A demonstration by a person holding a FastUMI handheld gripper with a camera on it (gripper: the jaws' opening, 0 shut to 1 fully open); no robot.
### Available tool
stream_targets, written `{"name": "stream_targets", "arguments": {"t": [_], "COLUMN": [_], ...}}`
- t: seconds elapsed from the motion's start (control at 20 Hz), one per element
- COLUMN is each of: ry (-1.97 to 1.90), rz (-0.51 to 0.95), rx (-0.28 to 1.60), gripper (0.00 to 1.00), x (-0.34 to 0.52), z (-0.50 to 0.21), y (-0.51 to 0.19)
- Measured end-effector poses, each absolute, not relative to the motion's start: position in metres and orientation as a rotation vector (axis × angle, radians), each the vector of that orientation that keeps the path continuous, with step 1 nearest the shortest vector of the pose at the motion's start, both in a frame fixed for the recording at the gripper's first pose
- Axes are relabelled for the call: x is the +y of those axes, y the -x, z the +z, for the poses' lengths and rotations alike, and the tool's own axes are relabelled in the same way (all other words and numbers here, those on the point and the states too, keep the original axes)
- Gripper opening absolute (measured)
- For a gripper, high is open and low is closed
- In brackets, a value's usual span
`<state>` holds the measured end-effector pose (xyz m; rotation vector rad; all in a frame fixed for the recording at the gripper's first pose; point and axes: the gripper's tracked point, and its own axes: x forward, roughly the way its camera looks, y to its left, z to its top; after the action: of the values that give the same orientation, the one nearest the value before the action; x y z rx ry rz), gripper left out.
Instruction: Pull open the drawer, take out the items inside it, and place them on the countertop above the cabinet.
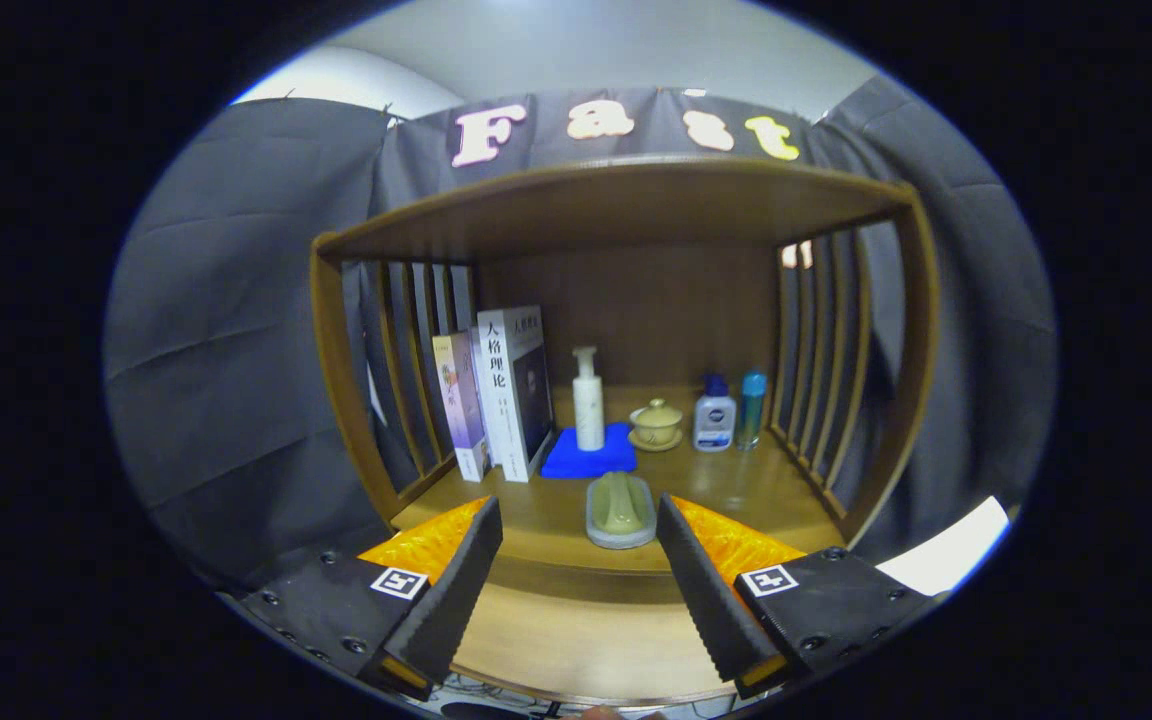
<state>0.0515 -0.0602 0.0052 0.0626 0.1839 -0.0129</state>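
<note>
1. we see the gripper (579, 540) with fingers spread wide, holding nothing, above the front edge of the wooden countertop (736, 490).
2. a green brush-like item on a grey base (621, 510) lies on the countertop just ahead, between the fingertips, probably not touching them.
3. beyond it: blue cloth (591, 455) under a white pump bottle (588, 400), lidded cup (656, 423), two small bottles (728, 412), books (501, 395) on the left.
</note>
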Motion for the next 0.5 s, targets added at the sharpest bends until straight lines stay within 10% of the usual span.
{"name": "stream_targets", "arguments": {"t": [0.5], "ry": [-0.021], "rz": [-0.078], "rx": [0.125], "gripper": [0.99], "x": [-0.034], "z": [-0.077], "y": [0.058]}}
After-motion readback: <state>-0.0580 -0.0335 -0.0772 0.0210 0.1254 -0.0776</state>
